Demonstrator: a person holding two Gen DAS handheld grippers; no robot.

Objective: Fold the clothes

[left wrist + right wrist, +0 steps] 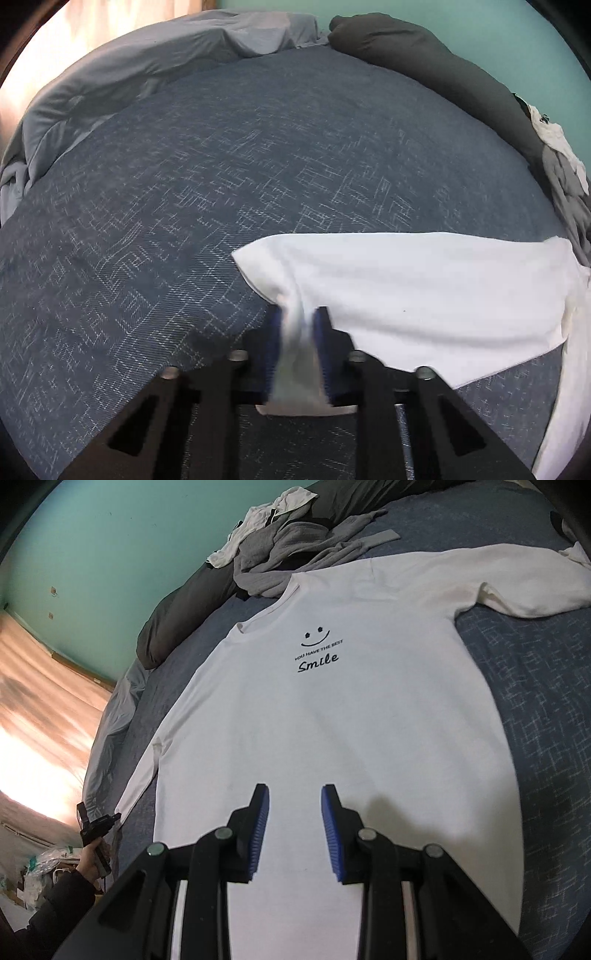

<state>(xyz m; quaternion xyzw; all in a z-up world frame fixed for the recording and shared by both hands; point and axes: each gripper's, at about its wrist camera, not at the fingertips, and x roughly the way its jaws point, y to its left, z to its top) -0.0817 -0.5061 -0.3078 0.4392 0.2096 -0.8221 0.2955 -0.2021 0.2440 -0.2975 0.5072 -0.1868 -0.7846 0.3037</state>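
So my left gripper [300, 332] has its fingers pinched on the white shirt's [332, 720] sleeve [406, 280]. Right gripper [294, 812] hangs over the hem, fingers spread, shirt flat on the bed [535, 686].

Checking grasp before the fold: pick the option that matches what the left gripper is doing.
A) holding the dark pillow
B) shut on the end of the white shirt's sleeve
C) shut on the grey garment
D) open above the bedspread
B: the left wrist view shows the left gripper pinching white fabric of the white shirt at its sleeve end.
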